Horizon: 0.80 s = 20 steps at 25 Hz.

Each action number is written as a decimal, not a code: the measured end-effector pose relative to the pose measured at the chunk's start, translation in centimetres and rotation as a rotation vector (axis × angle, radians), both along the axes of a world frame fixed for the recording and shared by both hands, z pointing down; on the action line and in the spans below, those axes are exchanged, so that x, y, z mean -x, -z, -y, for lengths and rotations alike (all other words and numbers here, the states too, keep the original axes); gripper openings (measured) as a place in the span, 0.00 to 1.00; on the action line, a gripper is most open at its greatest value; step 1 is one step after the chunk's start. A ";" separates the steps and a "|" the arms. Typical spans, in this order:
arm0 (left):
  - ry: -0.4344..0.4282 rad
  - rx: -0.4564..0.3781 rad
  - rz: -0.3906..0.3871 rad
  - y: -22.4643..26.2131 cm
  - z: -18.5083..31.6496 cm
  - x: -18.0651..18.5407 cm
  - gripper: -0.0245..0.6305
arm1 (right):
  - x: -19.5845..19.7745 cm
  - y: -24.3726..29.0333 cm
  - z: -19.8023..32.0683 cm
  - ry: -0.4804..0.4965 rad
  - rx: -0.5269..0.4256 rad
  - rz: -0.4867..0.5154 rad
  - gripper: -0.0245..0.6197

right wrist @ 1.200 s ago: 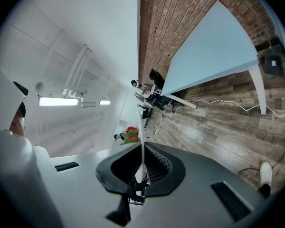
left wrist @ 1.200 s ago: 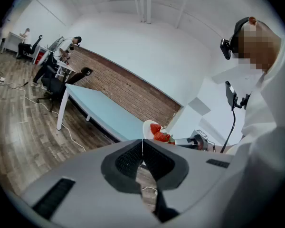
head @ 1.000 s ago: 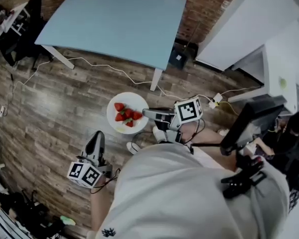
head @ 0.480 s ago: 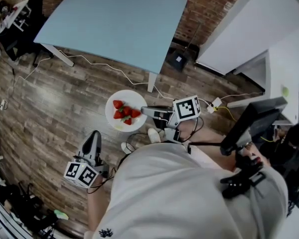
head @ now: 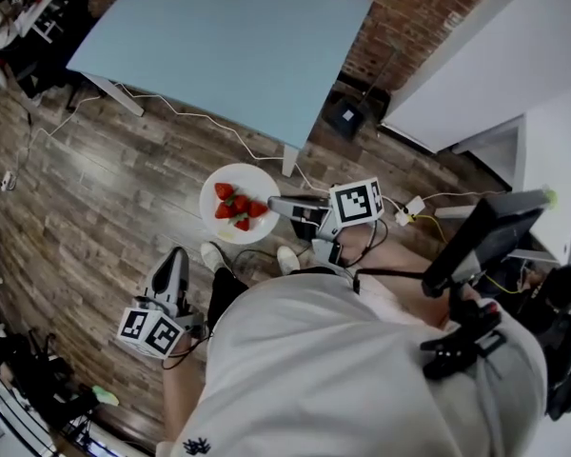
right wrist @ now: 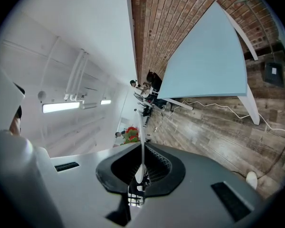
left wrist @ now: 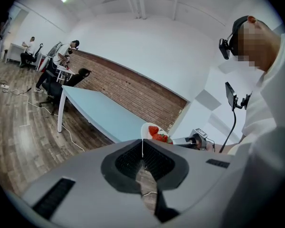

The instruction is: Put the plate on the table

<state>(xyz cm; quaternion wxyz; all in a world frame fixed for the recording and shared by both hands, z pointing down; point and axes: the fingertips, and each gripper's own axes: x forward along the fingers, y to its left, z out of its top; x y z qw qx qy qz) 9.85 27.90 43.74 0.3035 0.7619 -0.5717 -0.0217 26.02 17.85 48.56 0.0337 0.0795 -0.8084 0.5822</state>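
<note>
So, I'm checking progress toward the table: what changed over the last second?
The person stepped closer: the near corner of the table now lies nearer the plate. Nothing was taken or let go. The right gripper stays shut on the plate's rim, strawberries unmoved; the left gripper stays shut and empty.

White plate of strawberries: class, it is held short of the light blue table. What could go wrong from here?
1. The right gripper pinches the round white plate by one rim only, over the wooden floor; it could tilt or slip, and the loose red strawberries could roll off.
2. A white cable lies on that floor before the light blue table; the person could trip.
3. The left gripper, shut and low, gives no support.
</note>
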 end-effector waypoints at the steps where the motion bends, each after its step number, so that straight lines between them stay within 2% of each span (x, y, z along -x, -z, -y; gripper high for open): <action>1: -0.006 -0.001 0.009 0.1 0.5 0.3 0.05 | 0.3 0.1 0.6 -0.005 -0.003 0.005 0.06; 8: -0.070 -0.041 0.004 0.2 4.6 4.4 0.05 | 3.8 -0.1 3.9 -0.073 -0.009 -0.015 0.06; 13: -0.131 -0.085 -0.017 0.6 8.8 10.3 0.05 | 8.5 0.6 6.8 -0.132 -0.033 -0.045 0.06; 20: -0.195 -0.089 -0.001 2.0 12.3 19.4 0.05 | 17.4 1.9 10.5 -0.189 -0.050 -0.041 0.06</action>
